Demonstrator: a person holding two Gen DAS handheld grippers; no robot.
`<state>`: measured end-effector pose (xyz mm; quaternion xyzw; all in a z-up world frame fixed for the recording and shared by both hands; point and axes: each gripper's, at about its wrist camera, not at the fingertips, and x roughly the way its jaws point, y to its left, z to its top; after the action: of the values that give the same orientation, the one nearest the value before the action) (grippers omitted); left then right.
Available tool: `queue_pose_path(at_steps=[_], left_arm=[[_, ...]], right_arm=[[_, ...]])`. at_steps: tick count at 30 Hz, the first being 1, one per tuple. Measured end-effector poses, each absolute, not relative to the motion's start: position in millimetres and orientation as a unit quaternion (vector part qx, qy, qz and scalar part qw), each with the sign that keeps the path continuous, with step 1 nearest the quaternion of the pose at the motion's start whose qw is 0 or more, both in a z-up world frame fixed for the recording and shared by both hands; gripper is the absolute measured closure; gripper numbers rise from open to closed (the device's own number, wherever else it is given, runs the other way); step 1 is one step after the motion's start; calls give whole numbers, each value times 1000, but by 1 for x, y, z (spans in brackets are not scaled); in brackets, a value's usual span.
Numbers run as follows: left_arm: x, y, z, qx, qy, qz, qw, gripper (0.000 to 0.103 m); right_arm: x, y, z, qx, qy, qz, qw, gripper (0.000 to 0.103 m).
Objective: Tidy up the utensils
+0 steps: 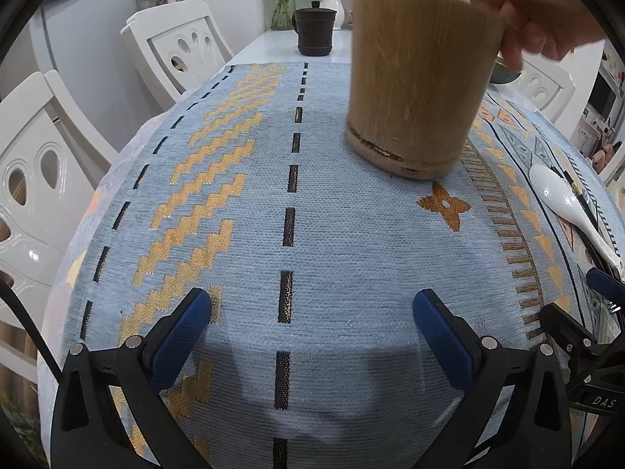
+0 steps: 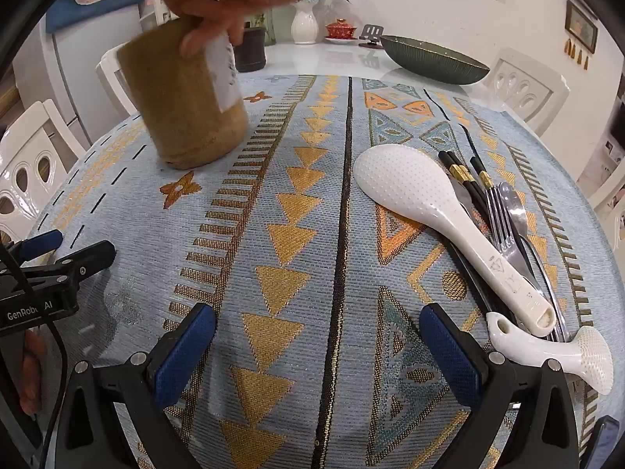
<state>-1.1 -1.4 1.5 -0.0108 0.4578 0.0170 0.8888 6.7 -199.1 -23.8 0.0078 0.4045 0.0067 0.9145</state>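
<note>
Both jaws are hanging wide, gripping nothing. Long white plastic rice paddle [image 2: 441,211] is lying at 2 o'clock of the right gripper [image 2: 316,351]; probably light, stiff, slick, so I'd be grabbing mid-handle.

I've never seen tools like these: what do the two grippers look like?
Both the left gripper and the right gripper have black plastic fingers with silver rivets and blue textured pads. A black cable trails from the left one, which bears white lettering.
</note>
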Motion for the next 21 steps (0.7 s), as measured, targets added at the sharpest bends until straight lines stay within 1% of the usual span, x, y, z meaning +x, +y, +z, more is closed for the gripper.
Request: queue_pose_path(at_steps=[21], left_arm=[[-2, -1, 2, -11, 457, 17, 889, 0]], right_arm=[[6, -199, -24, 8, 404, 7, 915, 0]])
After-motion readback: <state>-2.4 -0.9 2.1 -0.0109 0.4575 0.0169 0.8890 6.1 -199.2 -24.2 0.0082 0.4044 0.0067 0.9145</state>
